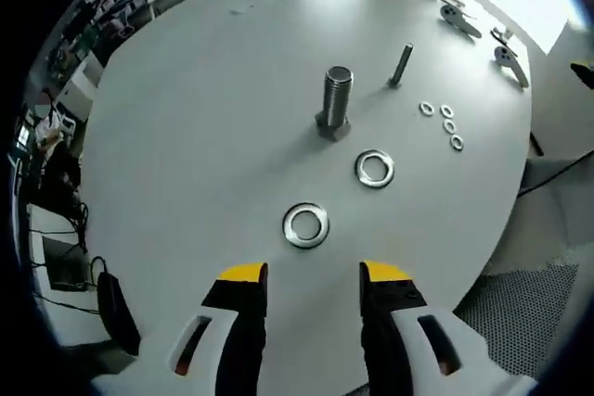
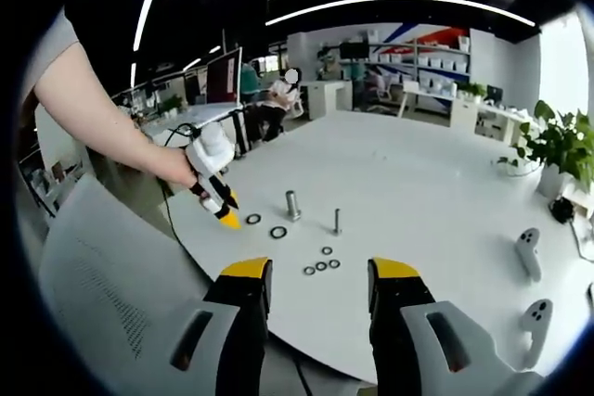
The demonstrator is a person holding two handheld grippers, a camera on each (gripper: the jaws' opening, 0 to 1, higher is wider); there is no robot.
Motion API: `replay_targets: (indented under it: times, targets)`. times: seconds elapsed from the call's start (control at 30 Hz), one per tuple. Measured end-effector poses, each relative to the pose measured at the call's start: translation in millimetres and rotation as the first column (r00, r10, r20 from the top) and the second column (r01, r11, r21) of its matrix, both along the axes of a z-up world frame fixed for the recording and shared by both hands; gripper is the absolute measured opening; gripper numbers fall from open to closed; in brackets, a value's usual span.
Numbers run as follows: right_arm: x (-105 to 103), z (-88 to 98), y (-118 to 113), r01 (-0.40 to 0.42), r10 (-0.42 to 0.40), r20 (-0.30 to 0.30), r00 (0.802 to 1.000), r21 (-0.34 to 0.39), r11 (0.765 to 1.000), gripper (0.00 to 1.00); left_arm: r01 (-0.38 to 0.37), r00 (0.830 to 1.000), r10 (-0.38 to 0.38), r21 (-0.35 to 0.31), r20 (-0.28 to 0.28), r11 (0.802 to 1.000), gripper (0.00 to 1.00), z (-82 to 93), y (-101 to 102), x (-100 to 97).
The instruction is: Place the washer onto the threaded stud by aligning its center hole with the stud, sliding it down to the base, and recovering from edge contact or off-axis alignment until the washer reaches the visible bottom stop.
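A thick threaded stud stands upright on its hex head on the white round table. Two large steel washers lie flat in front of it: one close to my left gripper, the other further right. My left gripper is open and empty, hovering just short of the near washer. In the right gripper view, my right gripper is open and empty above the table's near edge, well back from the stud and the washers. The left gripper appears there, held in a person's hand.
A thinner bolt stands right of the stud, with several small washers beside it. Two controllers lie at the table's far edge, near a potted plant. A mesh chair sits by the table. A person sits at desks behind.
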State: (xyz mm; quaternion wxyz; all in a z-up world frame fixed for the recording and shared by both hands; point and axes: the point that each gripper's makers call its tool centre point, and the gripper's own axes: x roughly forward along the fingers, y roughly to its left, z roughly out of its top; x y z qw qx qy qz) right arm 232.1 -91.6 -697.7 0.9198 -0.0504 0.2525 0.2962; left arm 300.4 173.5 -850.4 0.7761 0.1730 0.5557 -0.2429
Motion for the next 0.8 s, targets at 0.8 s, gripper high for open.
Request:
replay_targets:
  times: [0.8]
  targets:
    - [0.2, -1.2, -0.6, 0.005, -0.005, -0.009, 1.0, 0.007, 1.0, 0.42, 0.031, 0.989, -0.017, 0.097, -0.145, 0.995, 0.38, -18.8, -14.0, 19.1]
